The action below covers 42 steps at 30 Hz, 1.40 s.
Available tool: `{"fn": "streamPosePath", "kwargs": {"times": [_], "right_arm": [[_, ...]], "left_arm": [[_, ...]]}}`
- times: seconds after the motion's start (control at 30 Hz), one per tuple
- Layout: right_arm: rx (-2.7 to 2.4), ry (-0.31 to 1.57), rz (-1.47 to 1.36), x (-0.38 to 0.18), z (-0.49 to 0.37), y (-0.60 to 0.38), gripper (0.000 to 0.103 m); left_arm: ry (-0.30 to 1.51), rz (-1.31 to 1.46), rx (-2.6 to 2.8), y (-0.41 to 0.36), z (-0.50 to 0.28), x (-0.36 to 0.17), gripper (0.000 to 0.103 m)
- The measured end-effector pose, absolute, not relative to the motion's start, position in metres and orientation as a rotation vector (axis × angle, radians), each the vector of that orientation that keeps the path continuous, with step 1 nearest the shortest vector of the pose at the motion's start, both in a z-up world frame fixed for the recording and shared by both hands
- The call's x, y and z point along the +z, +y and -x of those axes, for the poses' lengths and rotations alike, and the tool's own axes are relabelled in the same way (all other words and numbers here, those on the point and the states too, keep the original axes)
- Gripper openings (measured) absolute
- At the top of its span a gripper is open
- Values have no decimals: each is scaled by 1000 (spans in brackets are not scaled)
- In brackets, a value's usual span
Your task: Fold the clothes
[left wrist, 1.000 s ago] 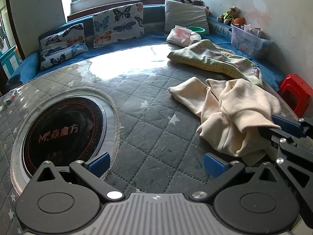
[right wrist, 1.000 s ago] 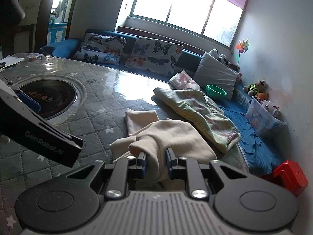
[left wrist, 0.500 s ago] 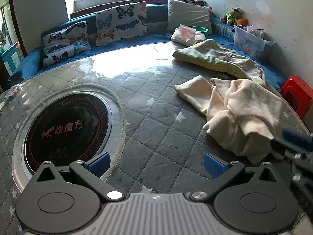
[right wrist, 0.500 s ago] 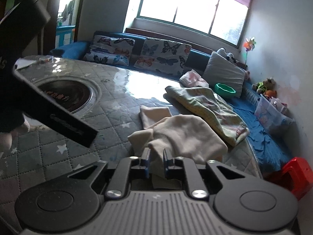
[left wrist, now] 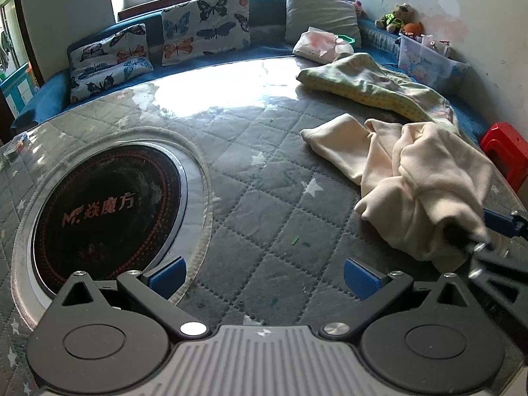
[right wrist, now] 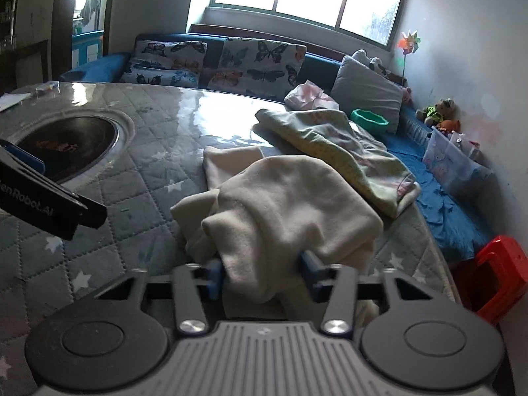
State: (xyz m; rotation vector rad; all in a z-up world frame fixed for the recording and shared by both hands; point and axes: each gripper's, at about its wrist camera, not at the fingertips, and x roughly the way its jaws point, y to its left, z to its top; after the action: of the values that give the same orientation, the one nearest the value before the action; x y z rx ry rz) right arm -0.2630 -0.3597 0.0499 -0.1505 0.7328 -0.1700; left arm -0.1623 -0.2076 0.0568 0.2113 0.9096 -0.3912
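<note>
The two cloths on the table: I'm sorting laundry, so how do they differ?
The cream cloth is plain; the green cloth is faintly patterned. The cream one is bunched near the camera, between the right tool's fingers; the green one lies farther back, untouched, trailing over the table edge. Both are unfolded.

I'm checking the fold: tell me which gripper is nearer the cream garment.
Right. The right gripper has a fold of the cream garment between its just-opened jaws; the left gripper hangs open over bare tabletop beside it.
</note>
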Motion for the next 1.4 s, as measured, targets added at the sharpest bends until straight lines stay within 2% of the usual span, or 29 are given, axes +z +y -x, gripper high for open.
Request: {"fn": "streamPosePath", "kwargs": {"times": [0.07,0.17,0.47,0.7,0.8,0.87,1.0,1.07,1.4], "right_arm": [[-178,715,148,51,264,-361,22],[-167,678,125,62,269,-364,13],[24,621,155,91,298,-337,12],[220,733,310,74,331,-295,12],[250,779,347,62,344,-283,19],[258,789,348,58,353,-277,30],[229,781,322,65,370,-284,40],[184,773,322,69,375,-293,51],[-23,844,261,45,375,-356,55]], "left_arm": [[914,-207,-389,-206,161,55,103],[914,-198,-392,-203,161,55,103],[890,-171,-399,-187,164,62,103],[878,-133,-407,-170,166,66,103],[888,-118,-425,-165,168,64,100],[900,-111,-444,-162,169,61,97],[937,-105,-485,-158,173,50,88],[953,-101,-528,-158,176,44,86],[967,-120,-597,-173,167,29,86]]}}
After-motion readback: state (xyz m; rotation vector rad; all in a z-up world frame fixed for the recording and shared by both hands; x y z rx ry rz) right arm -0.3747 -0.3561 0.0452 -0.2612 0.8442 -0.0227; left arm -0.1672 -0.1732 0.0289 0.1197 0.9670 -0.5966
